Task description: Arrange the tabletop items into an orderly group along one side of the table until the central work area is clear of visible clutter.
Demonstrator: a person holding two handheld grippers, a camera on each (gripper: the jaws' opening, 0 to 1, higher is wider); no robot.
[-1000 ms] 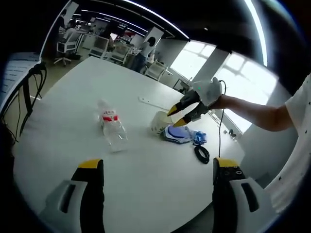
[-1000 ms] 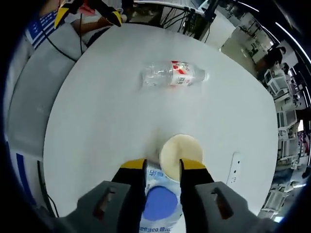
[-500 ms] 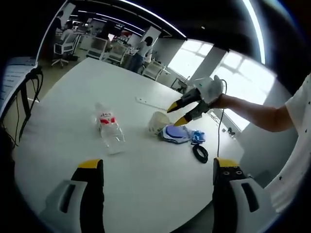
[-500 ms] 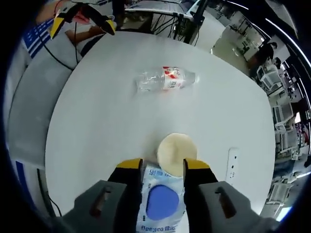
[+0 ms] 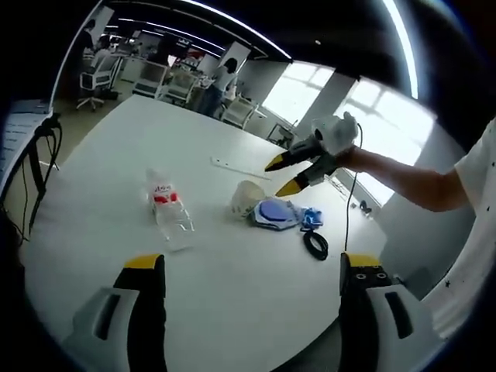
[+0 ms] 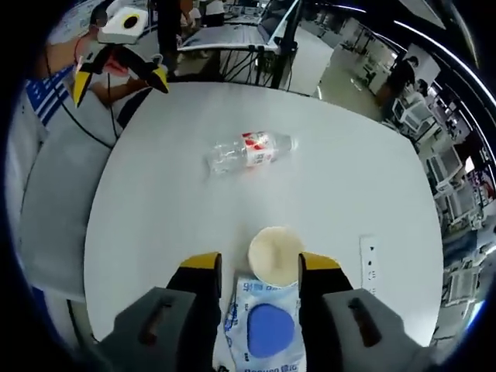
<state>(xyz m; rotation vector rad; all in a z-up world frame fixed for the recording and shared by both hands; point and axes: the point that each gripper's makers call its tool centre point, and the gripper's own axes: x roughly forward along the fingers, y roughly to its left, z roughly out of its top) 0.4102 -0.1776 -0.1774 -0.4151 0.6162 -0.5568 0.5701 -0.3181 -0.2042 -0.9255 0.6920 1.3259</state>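
Note:
A clear plastic bottle (image 5: 167,212) (image 6: 246,152) with a red label lies on its side on the round white table (image 5: 232,271) (image 6: 155,232). A cream paper cup (image 5: 246,197) (image 6: 275,254) lies beside a blue-and-white wipes pack (image 5: 275,213) (image 6: 266,332). My right gripper (image 5: 277,177) (image 6: 258,263) hovers open above the cup and pack, holding nothing. My left gripper (image 5: 252,261) (image 6: 118,77) stands wide open and empty at the table's near edge, well short of the bottle.
A small blue item (image 5: 312,219) and a coiled black cable (image 5: 317,246) lie just past the pack. A white power strip (image 5: 232,167) (image 6: 370,260) lies farther back. Desks, chairs and people fill the room behind.
My right gripper has risen and drawn back from the cup and pack, its jaws a little wider. The bottle, cup and pack have stayed put.

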